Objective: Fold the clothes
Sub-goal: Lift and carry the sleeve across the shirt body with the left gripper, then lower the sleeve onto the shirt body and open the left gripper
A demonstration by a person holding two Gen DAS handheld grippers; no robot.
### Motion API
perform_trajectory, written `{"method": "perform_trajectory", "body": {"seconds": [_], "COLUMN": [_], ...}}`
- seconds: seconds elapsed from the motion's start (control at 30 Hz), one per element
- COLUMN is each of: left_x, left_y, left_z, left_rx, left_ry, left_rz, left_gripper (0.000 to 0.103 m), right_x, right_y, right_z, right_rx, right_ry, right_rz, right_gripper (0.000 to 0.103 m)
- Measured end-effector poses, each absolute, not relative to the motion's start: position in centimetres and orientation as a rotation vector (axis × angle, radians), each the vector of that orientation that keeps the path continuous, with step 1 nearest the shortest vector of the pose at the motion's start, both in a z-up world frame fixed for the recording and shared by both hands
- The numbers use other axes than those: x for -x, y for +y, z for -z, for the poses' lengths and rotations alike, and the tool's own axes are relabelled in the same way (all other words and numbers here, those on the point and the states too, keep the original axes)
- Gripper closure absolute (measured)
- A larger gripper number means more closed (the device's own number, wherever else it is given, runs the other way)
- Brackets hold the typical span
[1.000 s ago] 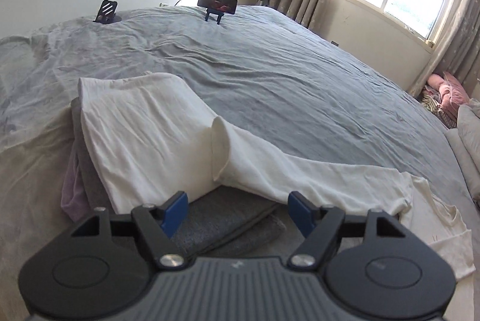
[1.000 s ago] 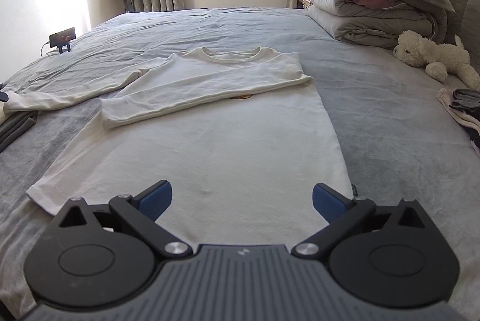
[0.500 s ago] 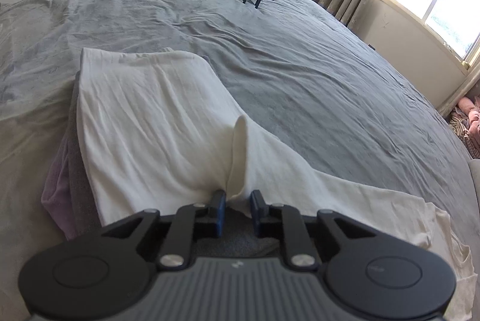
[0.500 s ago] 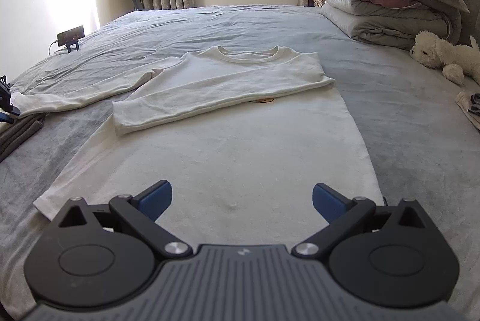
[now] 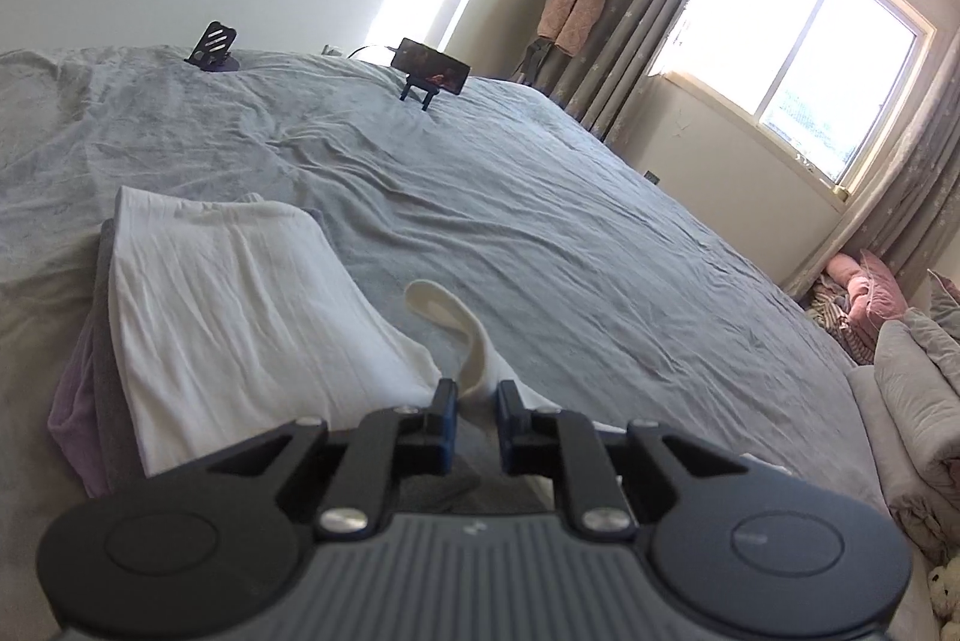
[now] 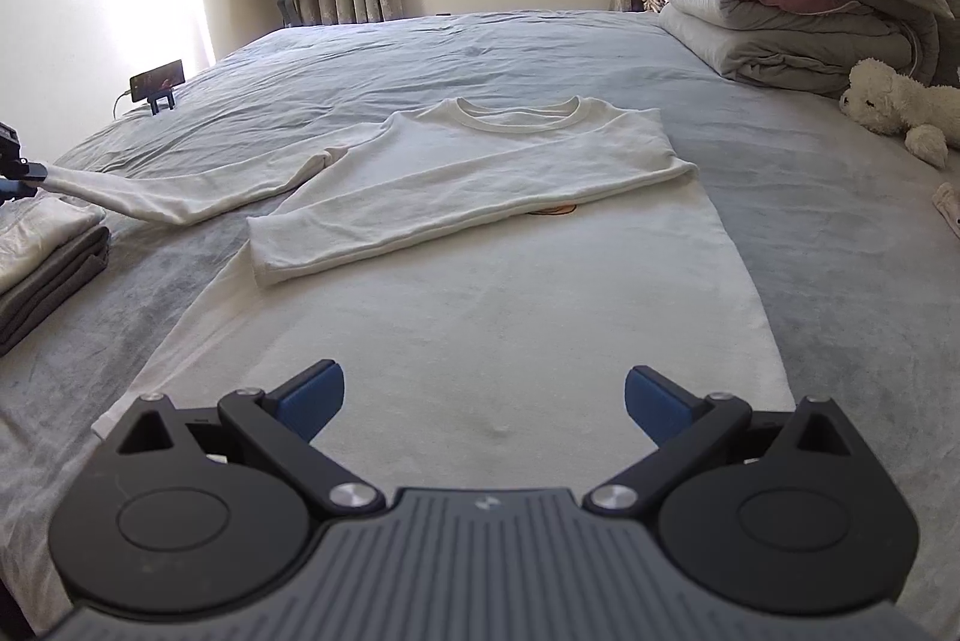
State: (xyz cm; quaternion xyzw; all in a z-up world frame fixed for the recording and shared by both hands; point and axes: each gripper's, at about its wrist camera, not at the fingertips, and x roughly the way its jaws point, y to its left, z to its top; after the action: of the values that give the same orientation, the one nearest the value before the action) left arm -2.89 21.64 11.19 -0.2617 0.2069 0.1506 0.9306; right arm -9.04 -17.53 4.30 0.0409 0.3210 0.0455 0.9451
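Pinching the cuff of the cream long-sleeved cotton top [image 6: 480, 281], the left gripper [image 5: 475, 410] now has its blue pads closed on the sleeve end, where a second ago the jaws stood wide apart above it; cuff [image 5: 441, 308] curls up in a loop just beyond the fingertips, lifted off the bed, where earlier it lay flat; camera view has tipped upward since then, more wall and window showing.

Right gripper [image 6: 485, 395] unchanged from a second ago; jaws spread wide, nothing between the pads; it hovers over the lower hem of the top.

No brand, label or legible writing anywhere; a small orange mark peeks from under the folded sleeve on the chest, unreadable.

Top lies face-up on the grey bedsheet [image 6: 810, 197], neckline toward the window; one sleeve already folded across the chest; the other stretches out to the left edge of the right view, its end held by the left gripper [image 6: 18, 170]; body of the top sits directly ahead of the right gripper.

Stack of folded clothes [image 5: 228, 299], white on top of grey, sits just left of the left gripper; black phone on a stand [image 5: 429, 68] stands well beyond, near the far bed edge.
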Motion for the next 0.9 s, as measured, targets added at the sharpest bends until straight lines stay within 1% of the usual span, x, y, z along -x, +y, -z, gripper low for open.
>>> {"method": "perform_trajectory", "body": {"seconds": [0.17,0.27,0.33,0.43,0.53,0.57,0.6,0.63,0.67,0.7,0.83,0.9], "left_x": [3.6,4.7,5.1,5.1,4.1,3.8,3.7,3.6,3.6,3.8,4.3,4.0], "left_y": [16.1,10.5,7.5,3.1,0.9,0.6,0.4,0.2,0.2,0.3,1.4,2.5], "left_z": [-12.4,-12.5,-12.0,-10.2,-8.0,-7.3,-6.8,-6.3,-5.9,-5.7,-5.8,-5.9], "left_rx": [0.497,0.428,0.379,0.297,0.252,0.255,0.267,0.281,0.292,0.299,0.306,0.306], "left_ry": [0.340,0.318,0.335,0.424,0.536,0.580,0.614,0.647,0.668,0.679,0.674,0.679], "left_rz": [-0.045,0.166,0.275,0.394,0.482,0.489,0.501,0.513,0.521,0.527,0.524,0.476], "left_gripper": [0.090,0.090,0.090,0.089,0.088,0.081,0.067,0.058,0.047,0.045,0.044,0.042], "right_x": [8.7,8.5,8.3,8.1,7.8,7.8,7.7,7.6,7.5,7.4,7.2,7.0], "right_y": [-18.5,-19.4,-20.3,-21.8,-23.1,-23.4,-23.7,-24.0,-24.2,-24.4,-24.5,-24.4], "right_z": [-4.6,-4.6,-4.5,-4.4,-4.1,-3.9,-3.8,-3.7,-3.6,-3.5,-3.4,-3.2], "right_rx": [-0.158,-0.208,-0.252,-0.327,-0.391,-0.414,-0.436,-0.456,-0.470,-0.481,-0.508,-0.520], "right_ry": [0.648,0.654,0.661,0.670,0.686,0.693,0.700,0.706,0.711,0.715,0.726,0.734], "right_rz": [-0.076,-0.057,-0.036,0.000,0.025,0.026,0.026,0.026,0.025,0.024,0.007,-0.005], "right_gripper": [0.001,0.001,0.001,0.001,0.001,0.001,0.001,0.001,0.001,0.001,0.001,0.001]}}
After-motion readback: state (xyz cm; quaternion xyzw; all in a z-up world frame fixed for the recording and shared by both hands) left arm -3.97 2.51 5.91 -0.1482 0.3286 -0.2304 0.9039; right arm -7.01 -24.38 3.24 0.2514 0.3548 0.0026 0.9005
